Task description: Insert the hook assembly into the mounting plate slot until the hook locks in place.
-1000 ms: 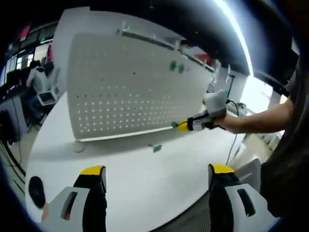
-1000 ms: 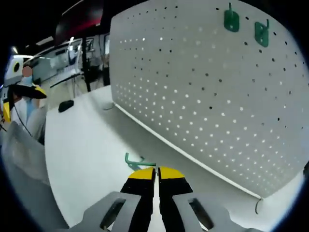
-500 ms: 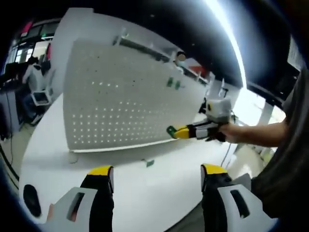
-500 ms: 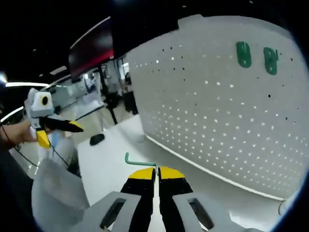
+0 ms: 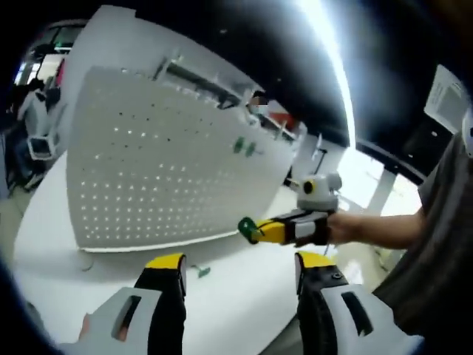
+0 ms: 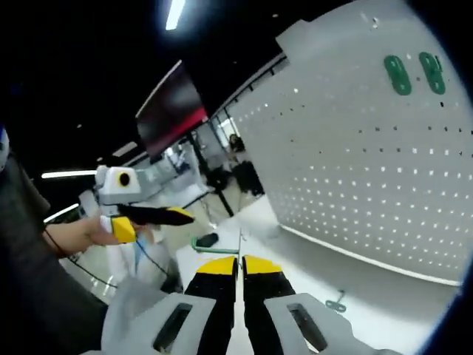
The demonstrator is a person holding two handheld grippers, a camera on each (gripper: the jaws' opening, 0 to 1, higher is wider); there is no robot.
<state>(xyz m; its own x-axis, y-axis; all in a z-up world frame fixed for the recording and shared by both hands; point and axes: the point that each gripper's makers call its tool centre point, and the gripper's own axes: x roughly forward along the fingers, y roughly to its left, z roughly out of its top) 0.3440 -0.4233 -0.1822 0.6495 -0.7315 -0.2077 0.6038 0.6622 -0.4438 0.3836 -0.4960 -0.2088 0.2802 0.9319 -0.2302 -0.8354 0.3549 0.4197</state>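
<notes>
A white pegboard (image 5: pixel 162 177) stands upright on a white table (image 5: pixel 244 296), dotted with rows of small holes. Two green hooks (image 6: pixel 414 72) already hang side by side near the pegboard's upper edge.

In the left gripper view, the left gripper (image 5: pixel 240 277) rises from the bottom with its yellow-tipped jaws spread wide apart and nothing between them. Beyond it, in front of the pegboard's lower right corner, a person's hand holds the right gripper (image 5: pixel 255 231), which pinches a green hook (image 5: pixel 246 227) at its tip, raised above the table and apart from the pegboard. A second loose green hook (image 5: pixel 199 271) lies on the table just below the pegboard's bottom edge.

In the right gripper view, the right gripper's jaws are pressed together on the held green hook, whose thin bent end sticks out to the left of the tips, well left of the pegboard.
</notes>
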